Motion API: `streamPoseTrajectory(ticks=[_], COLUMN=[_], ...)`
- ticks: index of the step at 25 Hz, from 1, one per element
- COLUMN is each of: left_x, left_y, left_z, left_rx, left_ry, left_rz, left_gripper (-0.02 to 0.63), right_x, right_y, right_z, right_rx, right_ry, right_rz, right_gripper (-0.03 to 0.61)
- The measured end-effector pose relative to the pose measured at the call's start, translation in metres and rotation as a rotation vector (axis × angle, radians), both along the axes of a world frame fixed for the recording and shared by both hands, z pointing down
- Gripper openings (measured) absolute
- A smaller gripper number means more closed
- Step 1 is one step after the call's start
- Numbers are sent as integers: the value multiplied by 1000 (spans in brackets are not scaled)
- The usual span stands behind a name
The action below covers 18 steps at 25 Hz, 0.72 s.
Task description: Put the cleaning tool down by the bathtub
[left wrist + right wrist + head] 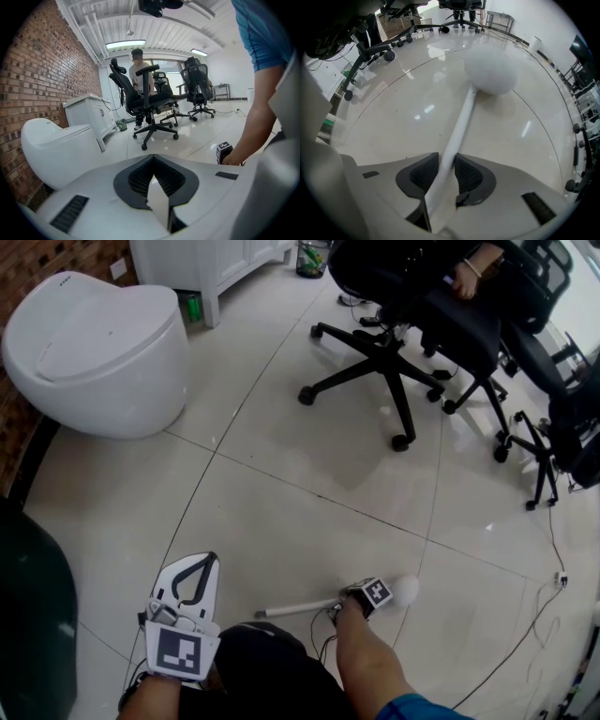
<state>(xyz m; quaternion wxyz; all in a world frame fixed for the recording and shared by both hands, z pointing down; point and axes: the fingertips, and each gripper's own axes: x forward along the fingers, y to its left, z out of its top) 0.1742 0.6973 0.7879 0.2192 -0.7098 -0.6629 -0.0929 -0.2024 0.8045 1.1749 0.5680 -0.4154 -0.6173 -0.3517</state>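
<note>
Toilet (94, 352) at left, office chairs (403, 343) at right, cleaning tool (298, 607) nearer between.

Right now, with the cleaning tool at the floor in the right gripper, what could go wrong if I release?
1. The cleaning tool, round-handled and clamped in the right gripper, could roll on the glossy floor once freed.
2. A loose cable lies near its fluffy head and might snag.
3. The dark tub sits at the left edge, so this spot may be too far.

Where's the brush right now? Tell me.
Head view, bottom centre: the brush lies level on the floor, its handle between the jaws of the right gripper, and its fluffy head sticks out towards the picture's right.
</note>
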Motion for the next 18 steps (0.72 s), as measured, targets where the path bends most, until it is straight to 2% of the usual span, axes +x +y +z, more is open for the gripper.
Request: streamPoseTrajectory(ticks=[3,7,13,18], left_x=[3,10,24,39], left_y=[1,2,1,-8], left_z=[-4,-12,-24,-22], left_rx=[-10,-38,-77,-99], left_ry=[-8,-28,-54,-89], left_rz=[-10,-32,-56,-86], left_gripper=[-3,-2,-3,-2], right_x=[-1,8,43,65], right_y=[0,5,31,61], right_z=[0,-4,-40,-101], right_rx=[-12,-76,-214,-382], right_ry=[20,72,167,198], right_rz=[-3,-49,-78,-155], right_gripper=[99,94,94,94])
